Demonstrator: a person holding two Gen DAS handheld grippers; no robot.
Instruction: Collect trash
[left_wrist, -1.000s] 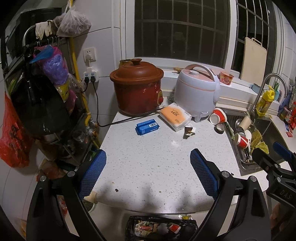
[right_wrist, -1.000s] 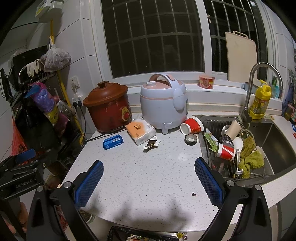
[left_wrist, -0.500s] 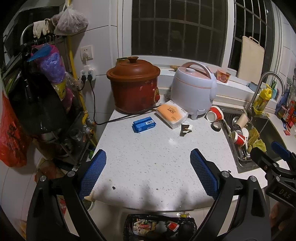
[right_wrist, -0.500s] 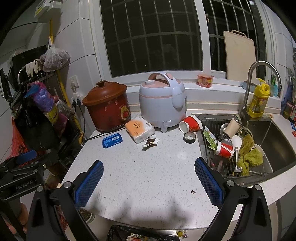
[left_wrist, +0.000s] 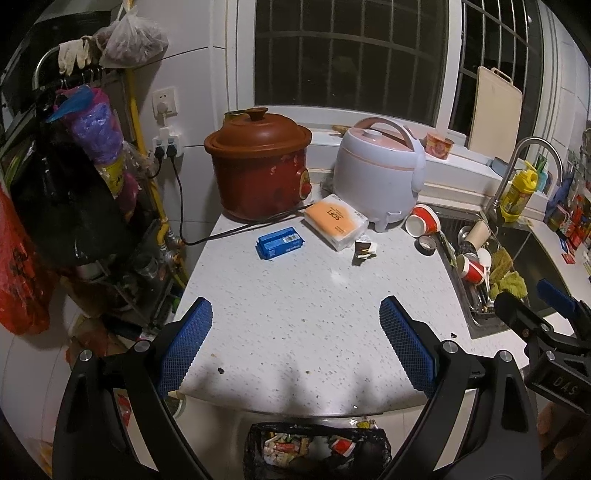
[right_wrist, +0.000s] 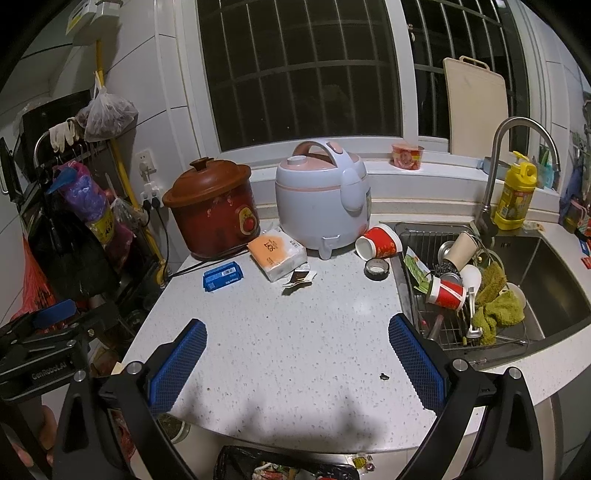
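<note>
On the white speckled counter (left_wrist: 314, 314) lie a blue packet (left_wrist: 279, 242), an orange tissue pack (left_wrist: 335, 221), a torn dark wrapper (left_wrist: 364, 250), a tipped red paper cup (left_wrist: 423, 225) and a tape roll (left_wrist: 426, 243). The same show in the right wrist view: blue packet (right_wrist: 222, 276), wrapper (right_wrist: 300, 277), red cup (right_wrist: 378, 242), tape roll (right_wrist: 376, 268). A black trash bag (left_wrist: 317, 452) with litter hangs below the counter's front edge. My left gripper (left_wrist: 295, 350) and right gripper (right_wrist: 295, 360) are both open and empty, held above the near edge.
A red clay cooker (left_wrist: 258, 170) and a white rice cooker (left_wrist: 380, 173) stand at the back. The sink rack (right_wrist: 458, 295) on the right holds cups, a ladle and cloths. A cluttered shelf with bags (left_wrist: 74, 192) stands left. A faucet (right_wrist: 498, 177) rises right.
Both grippers have drawn back and up a little from the counter, so the objects look farther away. Both stay open; nothing on the counter has moved.
</note>
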